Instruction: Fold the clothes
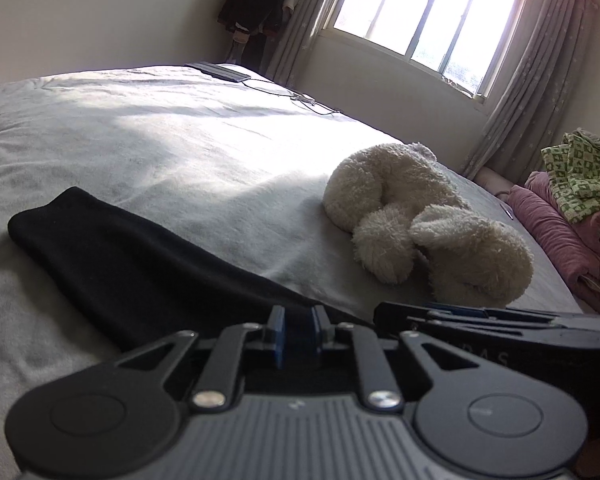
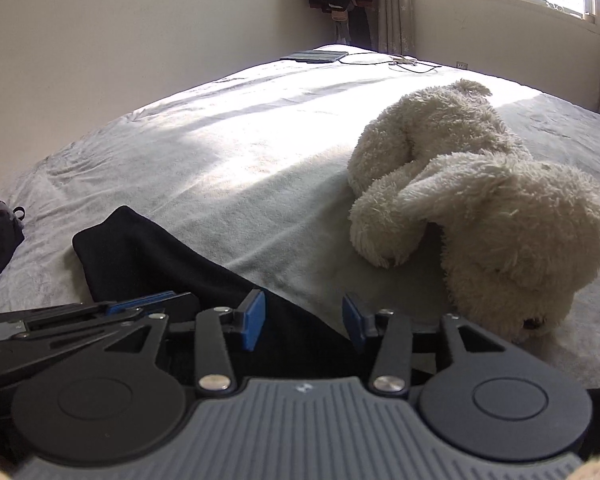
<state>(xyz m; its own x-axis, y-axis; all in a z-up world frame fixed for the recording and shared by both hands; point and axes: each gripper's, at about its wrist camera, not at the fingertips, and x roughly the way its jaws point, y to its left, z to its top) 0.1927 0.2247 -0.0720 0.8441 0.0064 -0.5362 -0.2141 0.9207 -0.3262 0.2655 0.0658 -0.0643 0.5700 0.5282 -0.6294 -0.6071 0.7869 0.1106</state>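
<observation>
Both grippers sit low over the near edge of a bed, side by side and close together. In its own view the left gripper [image 1: 299, 334] has its blue pads standing a narrow way apart, dark cloth showing in the slit between them; whether the pads press on that cloth I cannot tell. In the right wrist view the right gripper [image 2: 303, 320] stands released, its blue pads well apart, the edge of the black garment [image 2: 160, 264] lying below the gap and neither pad pressing on it. This garment stretches as a long, flat, dark band from under the two grippers away to the left across the pale grey bedspread [image 2: 220, 152], its far end squared off and lying flat. A cream plush toy [image 2: 480, 200] lies on the bedspread to the right of the garment, apart from it. At the far corner of the bed a dark flat device [image 2: 316, 56] rests with a cable [image 2: 380, 62] trailing from it. Beyond the bed's right side, the left wrist view shows a pink blanket [image 1: 556, 236] with a green patterned cloth [image 1: 584, 176] on top, and a bright window [image 1: 424, 16] flanked by curtains [image 1: 540, 80].
</observation>
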